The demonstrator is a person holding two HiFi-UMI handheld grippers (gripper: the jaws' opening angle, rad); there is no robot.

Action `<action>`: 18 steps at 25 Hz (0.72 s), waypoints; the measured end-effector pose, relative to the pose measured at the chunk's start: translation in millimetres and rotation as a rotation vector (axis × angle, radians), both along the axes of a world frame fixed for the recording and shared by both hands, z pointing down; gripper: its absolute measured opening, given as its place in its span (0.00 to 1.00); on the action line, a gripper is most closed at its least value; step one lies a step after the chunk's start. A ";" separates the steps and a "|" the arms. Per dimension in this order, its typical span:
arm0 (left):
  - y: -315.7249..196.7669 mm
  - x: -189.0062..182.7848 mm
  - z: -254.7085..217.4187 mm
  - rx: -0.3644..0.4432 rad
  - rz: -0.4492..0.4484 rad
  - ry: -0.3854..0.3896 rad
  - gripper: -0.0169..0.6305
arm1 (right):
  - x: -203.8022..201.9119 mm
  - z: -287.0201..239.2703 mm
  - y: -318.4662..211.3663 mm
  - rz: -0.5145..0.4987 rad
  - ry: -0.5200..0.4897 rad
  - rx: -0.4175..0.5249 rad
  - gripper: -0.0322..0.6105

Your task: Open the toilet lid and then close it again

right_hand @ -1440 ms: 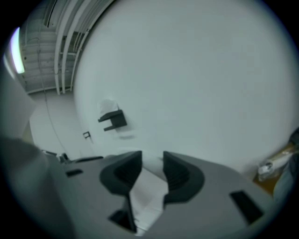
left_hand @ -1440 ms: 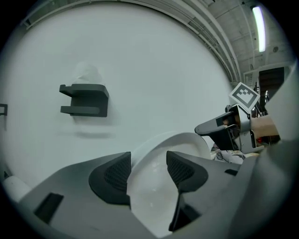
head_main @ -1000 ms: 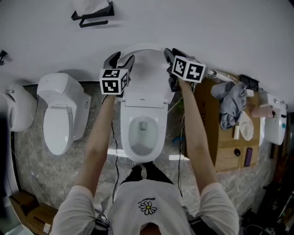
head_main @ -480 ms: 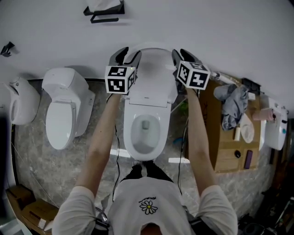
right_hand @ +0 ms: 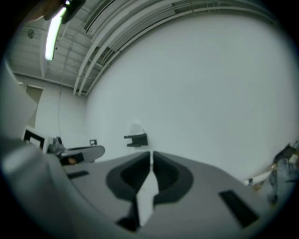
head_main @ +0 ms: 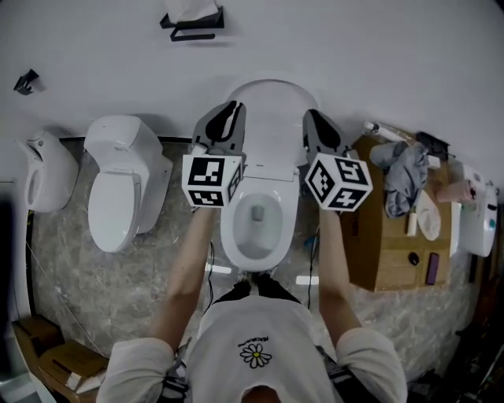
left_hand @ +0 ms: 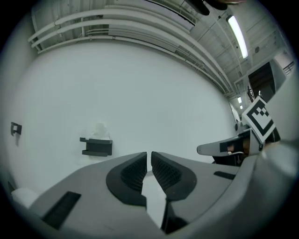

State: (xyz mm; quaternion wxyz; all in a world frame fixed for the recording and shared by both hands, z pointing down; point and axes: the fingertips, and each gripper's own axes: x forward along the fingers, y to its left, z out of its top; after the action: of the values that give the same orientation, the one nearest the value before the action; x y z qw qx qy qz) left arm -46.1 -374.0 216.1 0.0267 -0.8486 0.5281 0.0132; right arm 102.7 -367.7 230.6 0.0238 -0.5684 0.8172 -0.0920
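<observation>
The toilet lid, a white oval plastic cover [head_main: 272,106], stood raised against the far wall, and neither pair of jaws had hold of it. The left gripper [left_hand: 149,164] had just been closing its dark ribbed jaws down to a thin slit, and only bare wall showed through that gap. The right gripper [right_hand: 150,164] had likewise just been closing, and its jaws met with nothing pinched between them. Both tools pointed level at the plain white wall [head_main: 394,63], one just to the left of the upright lid and one just to the right, and from the head view they seemed to be clear of it. That flanking stance looked deliberate: with the lid leaning back by its own weight, no grip was needed to keep it open, and pressed-together tips would make firm, blunt ends for nudging its top edge forward. So the opening half appeared done and the closing half not yet begun. Below the lid, the white seat and bowl [head_main: 258,224] lay open towards the person. A second white toilet [head_main: 118,189] stood well apart to the left. A black wall holder with white paper [head_main: 193,17] hung far above. A brown cardboard box [head_main: 386,244] carrying a grey cloth [head_main: 402,177] sat near on the right.
</observation>
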 end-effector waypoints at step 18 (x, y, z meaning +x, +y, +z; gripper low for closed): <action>140.0 -23.0 17.0 -0.059 -0.127 0.016 0.06 | -25.6 21.5 158.4 0.047 0.128 0.009 0.10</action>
State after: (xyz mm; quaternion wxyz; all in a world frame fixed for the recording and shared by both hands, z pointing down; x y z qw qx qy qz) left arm -69.1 -234.0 233.1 -0.0019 -0.8138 0.5811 0.0029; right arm 77.1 -209.3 252.1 -0.0237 -0.5919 0.8041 -0.0510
